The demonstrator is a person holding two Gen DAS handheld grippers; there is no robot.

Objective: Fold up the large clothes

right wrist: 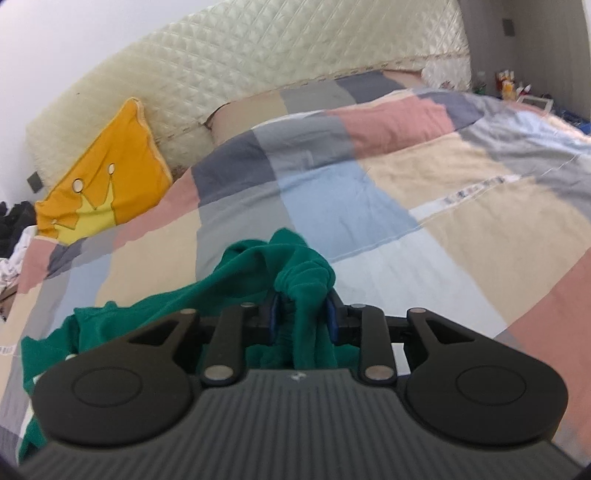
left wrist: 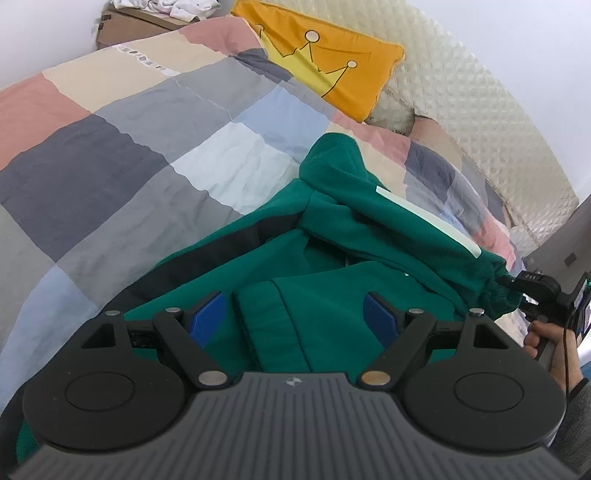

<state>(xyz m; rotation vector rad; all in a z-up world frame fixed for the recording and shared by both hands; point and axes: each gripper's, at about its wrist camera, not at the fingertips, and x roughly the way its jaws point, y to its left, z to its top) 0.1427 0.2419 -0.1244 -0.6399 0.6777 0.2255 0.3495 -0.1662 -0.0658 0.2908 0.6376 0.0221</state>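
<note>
A large green sweatshirt (left wrist: 332, 236) with a black stripe and a white stripe lies on a bed with a patchwork quilt (left wrist: 140, 147). My left gripper (left wrist: 295, 314) is open just above the sweatshirt's body, its blue pads (left wrist: 207, 314) on either side of a fold of cloth. My right gripper (right wrist: 303, 314) is shut on a bunched part of the sweatshirt (right wrist: 306, 280) and holds it up off the quilt (right wrist: 406, 221). In the left wrist view the right gripper (left wrist: 532, 291) shows at the far right, gripping the gathered end of the sleeve.
A yellow crown cushion (left wrist: 332, 70) leans on the cream quilted headboard (left wrist: 480, 122); both also show in the right wrist view, the cushion (right wrist: 107, 177) and the headboard (right wrist: 258, 48). A cardboard box with white cloth (left wrist: 147, 18) stands beyond the bed. Small items (right wrist: 517, 88) sit at the far right.
</note>
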